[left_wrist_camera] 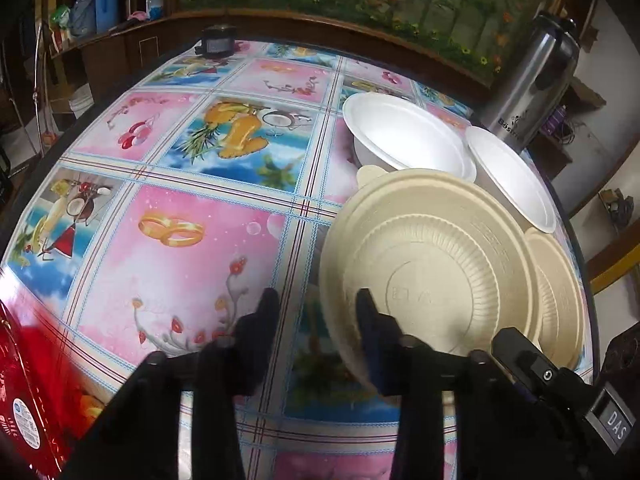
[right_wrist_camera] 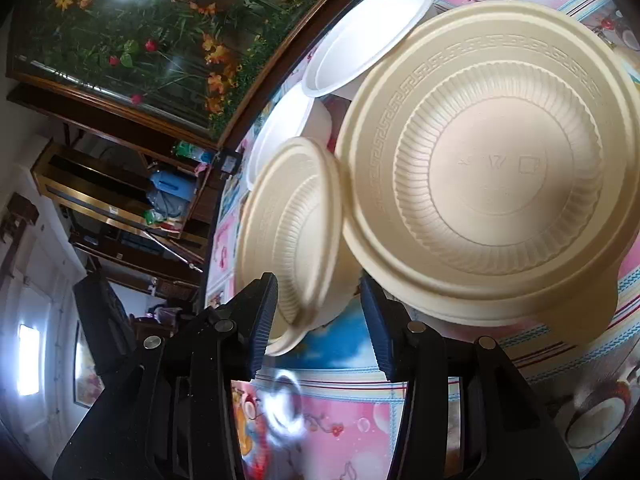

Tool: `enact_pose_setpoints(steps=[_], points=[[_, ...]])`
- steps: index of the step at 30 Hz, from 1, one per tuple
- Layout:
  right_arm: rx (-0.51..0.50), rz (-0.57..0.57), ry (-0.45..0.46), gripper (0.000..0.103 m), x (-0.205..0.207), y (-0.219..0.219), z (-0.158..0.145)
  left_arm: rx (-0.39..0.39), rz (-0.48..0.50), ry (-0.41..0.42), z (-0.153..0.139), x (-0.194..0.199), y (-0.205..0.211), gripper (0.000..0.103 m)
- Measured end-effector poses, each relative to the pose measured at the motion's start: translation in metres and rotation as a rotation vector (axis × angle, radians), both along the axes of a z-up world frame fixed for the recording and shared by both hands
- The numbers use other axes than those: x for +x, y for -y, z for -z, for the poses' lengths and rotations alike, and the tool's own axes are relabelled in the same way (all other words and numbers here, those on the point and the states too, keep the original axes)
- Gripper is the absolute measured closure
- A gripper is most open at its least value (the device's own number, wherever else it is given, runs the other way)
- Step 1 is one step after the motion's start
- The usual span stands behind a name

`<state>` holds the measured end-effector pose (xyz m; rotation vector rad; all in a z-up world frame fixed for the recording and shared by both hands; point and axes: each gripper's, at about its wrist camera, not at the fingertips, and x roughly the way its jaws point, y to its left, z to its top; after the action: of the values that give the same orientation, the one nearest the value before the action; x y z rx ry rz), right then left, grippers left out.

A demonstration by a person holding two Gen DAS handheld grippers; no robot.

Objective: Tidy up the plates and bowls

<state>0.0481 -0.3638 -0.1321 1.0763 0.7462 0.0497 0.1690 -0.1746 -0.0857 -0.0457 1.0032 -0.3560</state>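
Observation:
A large beige bowl (left_wrist_camera: 432, 256) sits on the patterned table (left_wrist_camera: 180, 240), with a smaller beige bowl (left_wrist_camera: 556, 280) right of it and two white foam bowls (left_wrist_camera: 400, 132) (left_wrist_camera: 512, 176) behind. My left gripper (left_wrist_camera: 316, 308) is open, its jaws astride the large bowl's near-left rim. In the right wrist view the large beige bowl (right_wrist_camera: 492, 160) and the smaller beige bowl (right_wrist_camera: 292, 232) appear tilted. My right gripper (right_wrist_camera: 318, 300) is open, with the smaller bowl's rim between its fingers. The white bowls (right_wrist_camera: 372, 32) (right_wrist_camera: 280, 128) lie beyond.
A steel thermos (left_wrist_camera: 532, 80) stands at the table's far right edge. A red packet (left_wrist_camera: 24, 392) lies at the near left. A small black device (left_wrist_camera: 218, 42) sits at the far edge. A wooden shelf (left_wrist_camera: 100, 40) and floral mural stand behind.

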Motion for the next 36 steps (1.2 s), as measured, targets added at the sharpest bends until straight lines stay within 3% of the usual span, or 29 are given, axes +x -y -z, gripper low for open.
enact_pose_setpoints(steps=[5, 7, 36], points=[[-0.022, -0.001, -0.004, 0.068, -0.003, 0.000, 0.001, 0.010, 0.007, 0.023, -0.003, -0.002, 0.002, 0.088], [-0.033, -0.017, -0.014, 0.073, -0.001, -0.002, 0.001, 0.020, 0.010, 0.031, -0.003, -0.004, 0.003, 0.090], [-0.028, -0.048, 0.004, 0.078, -0.001, -0.004, -0.003, 0.060, -0.012, 0.128, -0.012, -0.017, 0.001, 0.092]])
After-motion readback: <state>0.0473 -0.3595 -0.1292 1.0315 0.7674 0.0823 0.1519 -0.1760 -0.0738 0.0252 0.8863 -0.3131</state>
